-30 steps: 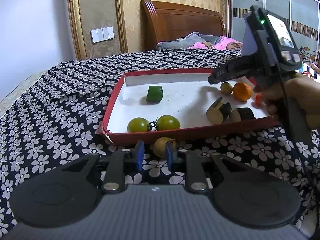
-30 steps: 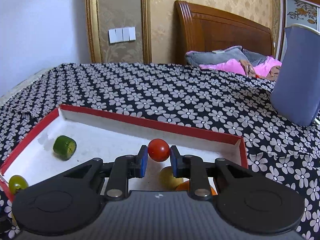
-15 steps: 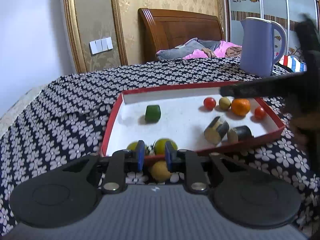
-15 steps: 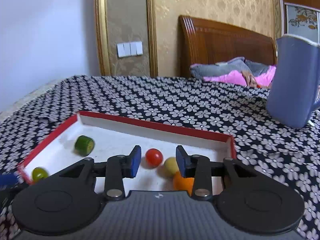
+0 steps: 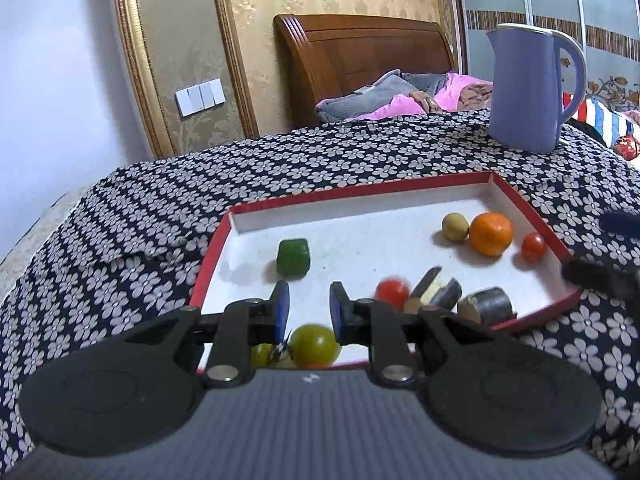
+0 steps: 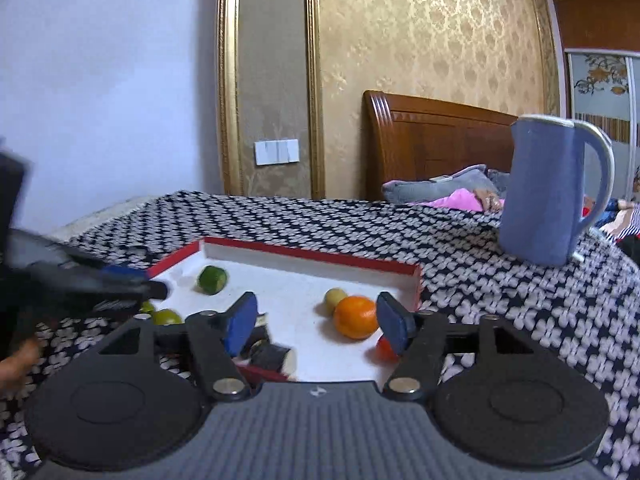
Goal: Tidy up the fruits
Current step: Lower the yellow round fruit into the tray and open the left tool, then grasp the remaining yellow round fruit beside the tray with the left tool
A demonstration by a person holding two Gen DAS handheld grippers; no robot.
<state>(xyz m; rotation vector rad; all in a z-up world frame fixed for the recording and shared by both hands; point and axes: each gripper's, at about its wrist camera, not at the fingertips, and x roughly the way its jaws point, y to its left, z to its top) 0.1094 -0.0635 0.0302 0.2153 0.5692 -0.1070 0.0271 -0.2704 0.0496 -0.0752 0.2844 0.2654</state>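
A red-rimmed white tray point(image 5: 360, 196) point(image 6: 312, 254) lies on the flowered cloth. It holds an orange point(image 5: 491, 234) point(image 6: 356, 316), a small yellow fruit point(image 5: 455, 227), a green chunk point(image 5: 293, 256) point(image 6: 212, 280), two green tomatoes point(image 5: 314, 344), dark eggplant pieces point(image 5: 486, 306) and a red tomato point(image 5: 534, 246) point(image 6: 384, 348). A second red tomato point(image 5: 392, 292) is blurred, loose on the tray floor. My left gripper point(image 5: 308, 312) is shut and empty above the tray's near rim. The jaws of my right gripper point(image 6: 318, 320) are opening at the tray's right end, with nothing between them.
A tall blue jug point(image 5: 528, 88) point(image 6: 548, 192) stands on the cloth behind the tray's right corner. Beyond the cloth are a wooden headboard point(image 5: 360, 60), pink and grey bedding, and a wall with a switch plate. The left gripper point(image 6: 120, 280) shows blurred at the tray's left end.
My right gripper let go of the red tomato, opened and drew back to the right; the tomato rolled toward the tray's front. My left gripper rose over the near rim, hiding the yellow fruit on the cloth.
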